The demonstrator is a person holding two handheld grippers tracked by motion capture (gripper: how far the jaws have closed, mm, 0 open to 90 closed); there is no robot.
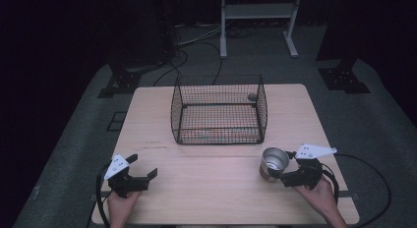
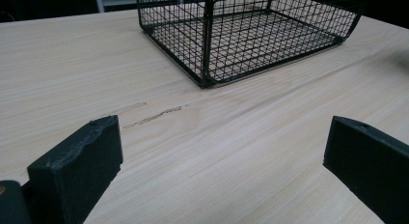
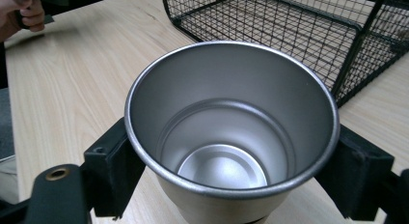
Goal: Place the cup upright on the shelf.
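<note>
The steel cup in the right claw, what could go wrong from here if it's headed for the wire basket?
1. The right claw pinches the round, smooth stainless steel cup just under its rim, so the cup might slip or swing during a lift.
2. The black wire mesh basket has tall sides; a low carry could knock the cup's base against its near wall.
3. The open left claw sits far from the basket, so nothing steadies it if bumped.

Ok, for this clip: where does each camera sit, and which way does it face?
High view: above the person's side, looking forward and down at the table; both forearms and the left gripper show.
Left gripper view: low, along its open jaws toward the wire basket.
Right gripper view: along jaws clamping a metal cup.
All share the basket.
</note>
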